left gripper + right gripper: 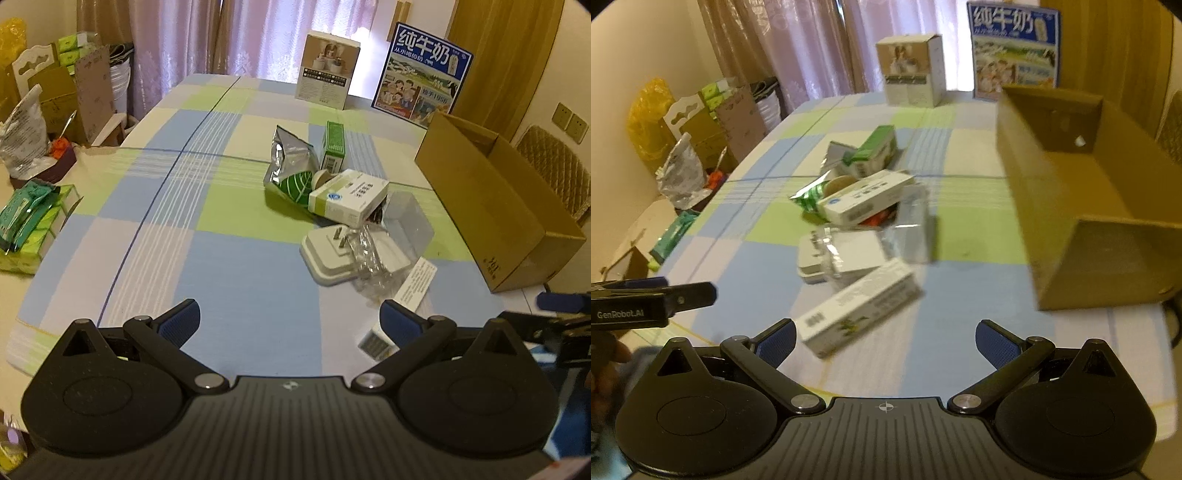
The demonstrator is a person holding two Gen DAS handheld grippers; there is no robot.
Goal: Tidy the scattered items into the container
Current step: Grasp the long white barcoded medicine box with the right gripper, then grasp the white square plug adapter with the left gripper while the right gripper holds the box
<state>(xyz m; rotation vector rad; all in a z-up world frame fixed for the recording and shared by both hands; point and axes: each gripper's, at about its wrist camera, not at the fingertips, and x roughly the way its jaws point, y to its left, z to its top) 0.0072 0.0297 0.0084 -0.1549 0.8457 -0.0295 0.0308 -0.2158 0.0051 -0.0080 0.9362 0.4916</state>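
Right wrist view: right tongs (pixel 885 334) gape empty, ribbed blue pads apart; a glossy white carton (pixel 858 308) lies just ahead, the brown corrugated box (pixel 1082 258) ahead-right. Left tongs (pixel 290 319) likewise spread above the checked worktop (pixel 221 258).

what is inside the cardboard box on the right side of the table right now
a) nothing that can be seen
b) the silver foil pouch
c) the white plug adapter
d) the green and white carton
a) The visible interior of the cardboard box shows only bare walls, while the white plug adapter, silver foil pouch and green and white carton all lie on the tablecloth outside it.
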